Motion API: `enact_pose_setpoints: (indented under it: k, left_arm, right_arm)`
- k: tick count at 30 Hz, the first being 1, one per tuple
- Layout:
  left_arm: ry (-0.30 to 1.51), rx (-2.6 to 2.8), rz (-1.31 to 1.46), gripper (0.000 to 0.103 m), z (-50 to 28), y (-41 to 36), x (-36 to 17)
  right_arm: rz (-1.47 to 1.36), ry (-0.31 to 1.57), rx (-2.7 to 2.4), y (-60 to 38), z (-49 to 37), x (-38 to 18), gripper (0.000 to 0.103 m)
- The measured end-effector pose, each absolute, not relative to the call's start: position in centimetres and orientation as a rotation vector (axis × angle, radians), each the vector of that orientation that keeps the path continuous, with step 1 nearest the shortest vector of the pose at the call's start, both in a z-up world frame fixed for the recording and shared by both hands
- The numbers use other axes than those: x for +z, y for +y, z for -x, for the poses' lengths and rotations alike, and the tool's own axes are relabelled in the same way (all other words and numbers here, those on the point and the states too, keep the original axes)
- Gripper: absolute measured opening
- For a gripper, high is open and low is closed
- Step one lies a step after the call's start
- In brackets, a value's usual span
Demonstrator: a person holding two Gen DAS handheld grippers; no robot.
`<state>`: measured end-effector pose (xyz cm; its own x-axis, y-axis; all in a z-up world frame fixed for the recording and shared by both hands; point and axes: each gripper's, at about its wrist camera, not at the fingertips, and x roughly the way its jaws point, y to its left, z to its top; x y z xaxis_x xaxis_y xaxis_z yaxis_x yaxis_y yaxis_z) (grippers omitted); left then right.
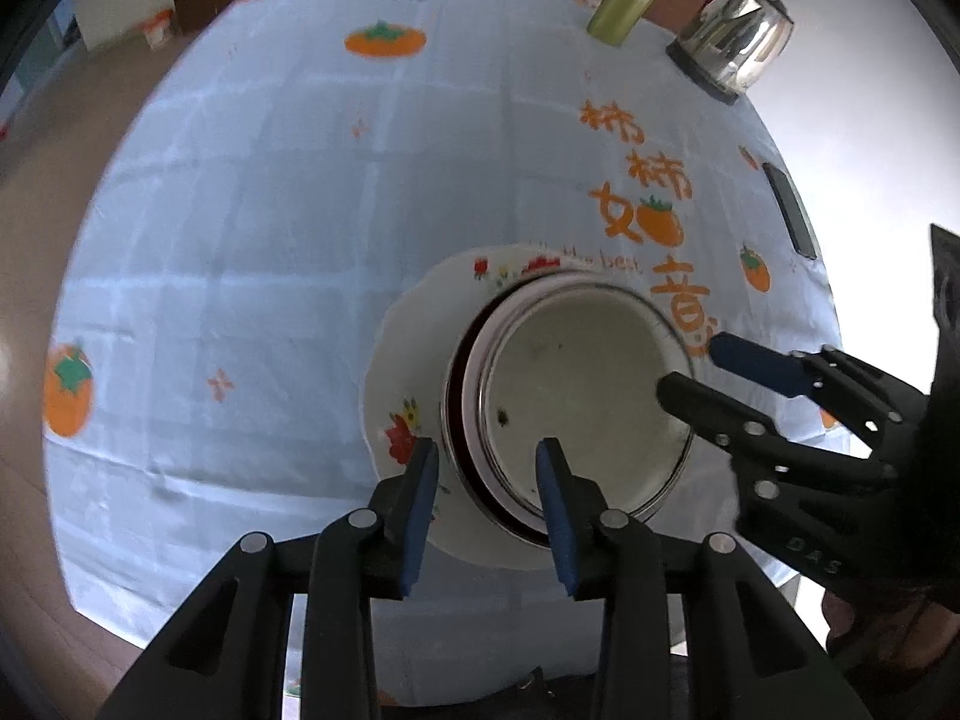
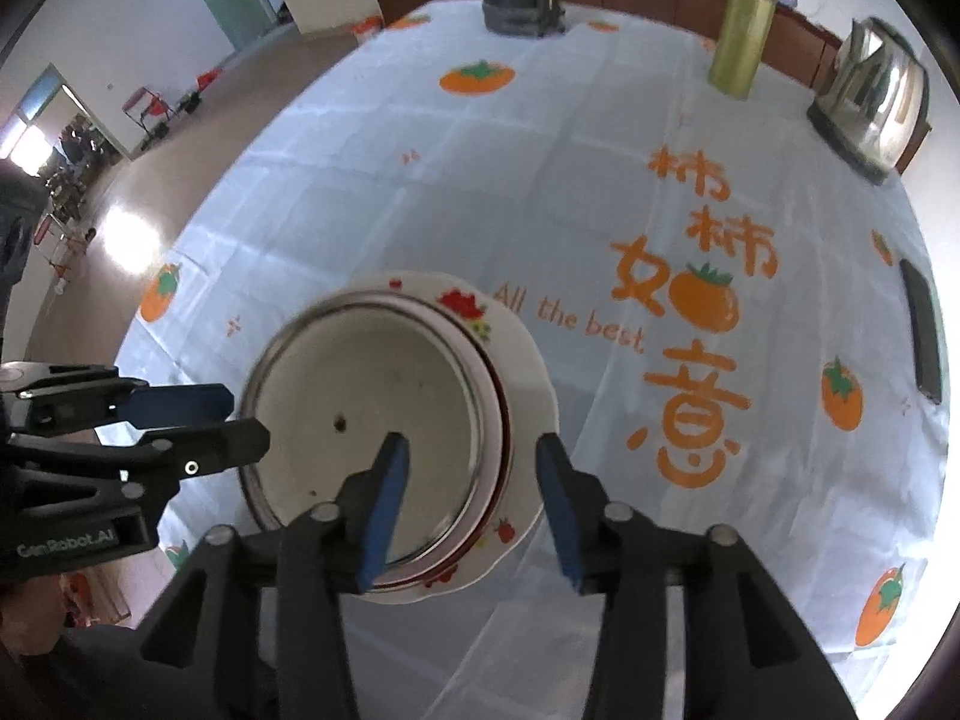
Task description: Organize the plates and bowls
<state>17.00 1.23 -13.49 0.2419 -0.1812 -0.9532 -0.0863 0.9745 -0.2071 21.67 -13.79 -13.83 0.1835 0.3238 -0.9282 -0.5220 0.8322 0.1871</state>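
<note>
Jaws of both grippers stand apart, each pair straddling the stacked bowls' (image 1: 576,396) rim on the plate (image 1: 414,324).

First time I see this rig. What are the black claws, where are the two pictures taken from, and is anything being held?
No robot: a person carries two handheld grippers, each with a fisheye camera looking along its blue-padded jaws. One picture is from the left gripper, the other from the right gripper. On the tablecloth a metal bowl sits in stacked bowls on a flowered plate. Both jaws straddle the stack's rim, open, holding nothing. Behind stand a kettle and a green cup.
</note>
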Motion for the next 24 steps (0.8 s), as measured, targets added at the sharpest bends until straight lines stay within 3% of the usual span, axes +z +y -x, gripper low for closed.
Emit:
enact_pose_setpoints:
  k: [4, 6, 8, 9, 14, 24]
  left_arm:
    - [1.169, -0.008, 0.127, 0.037, -16.1, 0.5, -9.6]
    - [1.084, 0.023, 0.084, 0.039, -15.6, 0.3, -7.6]
    - [1.005, 0.041, 0.052, 0.049, -15.0, -0.1, -5.8]
    - [0.954, 0.049, 0.032, 0.051, -14.6, -0.3, -4.7]
    - [0.813, 0.064, -0.020, 0.063, -13.0, -1.2, -1.7]
    - [0.758, 0.086, -0.006, 0.063, -11.3, -0.9, 0.0]
  right_arm:
    - [0.178, 1.144, 0.570, -14.6, -21.0, -10.7, 0.046]
    - [0.178, 0.999, 0.527, -15.3, -20.0, -7.9, 0.060]
    - [0.182, 0.835, 0.471, -16.0, -18.7, -5.0, 0.078]
    - [0.179, 0.765, 0.456, -16.2, -18.1, -3.6, 0.082]
    - [0.171, 0.642, 0.444, -16.5, -16.3, -0.8, 0.082]
    - [0.154, 0.638, 0.422, -17.3, -15.1, 0.0, 0.088]
